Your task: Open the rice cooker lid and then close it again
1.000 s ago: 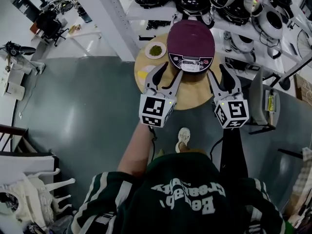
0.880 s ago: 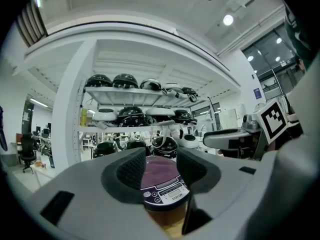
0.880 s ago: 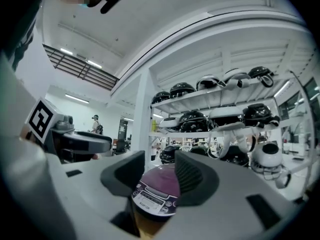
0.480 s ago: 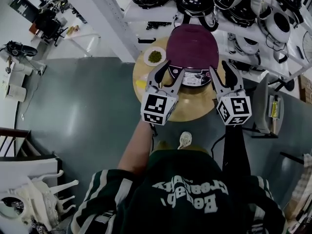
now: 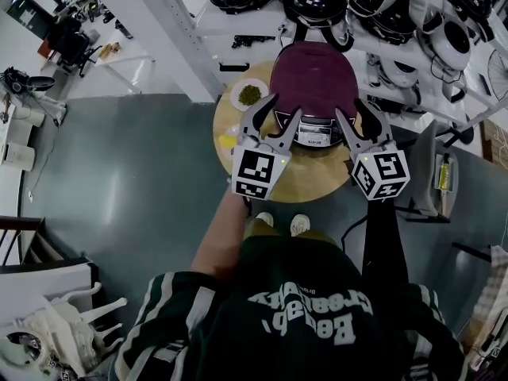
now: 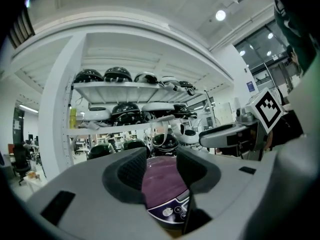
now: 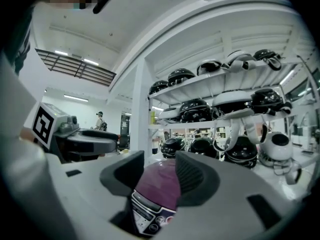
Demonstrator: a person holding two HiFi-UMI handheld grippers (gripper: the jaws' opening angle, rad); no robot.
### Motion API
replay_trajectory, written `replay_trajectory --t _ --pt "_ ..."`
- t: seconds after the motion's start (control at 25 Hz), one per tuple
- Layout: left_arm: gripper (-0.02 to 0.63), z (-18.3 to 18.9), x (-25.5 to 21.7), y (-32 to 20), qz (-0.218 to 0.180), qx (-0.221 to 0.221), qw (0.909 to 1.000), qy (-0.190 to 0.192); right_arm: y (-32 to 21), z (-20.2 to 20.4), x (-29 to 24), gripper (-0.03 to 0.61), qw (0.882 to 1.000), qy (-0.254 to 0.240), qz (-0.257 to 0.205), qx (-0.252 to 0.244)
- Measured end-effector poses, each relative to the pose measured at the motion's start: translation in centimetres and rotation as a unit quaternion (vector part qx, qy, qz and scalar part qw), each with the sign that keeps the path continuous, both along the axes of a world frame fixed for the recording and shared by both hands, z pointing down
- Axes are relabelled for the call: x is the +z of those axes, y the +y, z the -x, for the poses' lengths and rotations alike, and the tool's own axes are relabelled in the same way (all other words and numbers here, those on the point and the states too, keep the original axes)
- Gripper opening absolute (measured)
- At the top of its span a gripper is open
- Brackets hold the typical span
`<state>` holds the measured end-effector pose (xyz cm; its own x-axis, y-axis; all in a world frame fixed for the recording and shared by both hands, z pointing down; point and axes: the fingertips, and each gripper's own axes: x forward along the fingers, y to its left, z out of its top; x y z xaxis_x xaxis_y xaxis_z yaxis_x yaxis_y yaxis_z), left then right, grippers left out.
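Fig. Cooker [image 5: 311, 74], lid shut, stands at the far edge of a round table [image 5: 305, 185], close under the shelf [image 5: 397, 50]. 2 grippers, left [image 5: 284, 106] and right [image 5: 350, 108], flank its front corners, both with jaws apart and empty. Near table half bare; plate [image 5: 248, 95] beside the left gripper.

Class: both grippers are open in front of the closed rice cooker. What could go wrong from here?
1. The left gripper is near the plate of green food beside the rice cooker; a sideways swing might knock it.
2. The button panel faces both grippers; the right gripper might press a button by mistake.
3. The cooker seems to sit toward the table's far side; a hard push could shift it.
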<state>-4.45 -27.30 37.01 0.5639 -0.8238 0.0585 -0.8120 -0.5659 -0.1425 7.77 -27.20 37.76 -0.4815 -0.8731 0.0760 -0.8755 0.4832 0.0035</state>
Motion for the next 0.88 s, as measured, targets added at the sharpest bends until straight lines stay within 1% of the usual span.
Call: replay_trajectory --t 0.08,0.2,0.28,0.4,0.56,0.68,0.88 --pt "0.181 0.1 0.0 -0.4 0.004 0.007 0.9999 0.009 -0.1 0.6 0.6 0.202 1.0 0.012 0.019 -0.011" --pt "0.181 0.0 0.2 -1.0 0.007 0.015 0.9998 0.013 -0.1 1.9 2.7 0.196 0.995 0.061 0.063 -0.039" --pt "0.181 0.0 0.5 -1.2 0.01 0.018 0.9997 0.015 0.1 2.7 4.5 0.184 0.989 0.094 0.098 -0.06" --pt "0.181 0.2 0.8 -1.3 0.013 0.018 0.9996 0.019 0.4 3.9 6.9 0.189 0.976 0.143 0.141 -0.088" --pt "0.181 0.5 1.0 -1.7 0.016 0.015 0.9993 0.031 0.3 5.2 9.2 0.215 0.962 0.163 0.185 -0.116" --pt "0.181 0.8 1.4 -2.0 0.023 0.007 0.9986 0.047 0.2 5.6 10.4 0.216 0.955 0.173 0.2 -0.13" --pt "0.181 1.1 2.1 -2.4 0.03 -0.003 0.9985 0.046 0.1 5.9 12.2 0.222 0.943 0.19 0.227 -0.15"
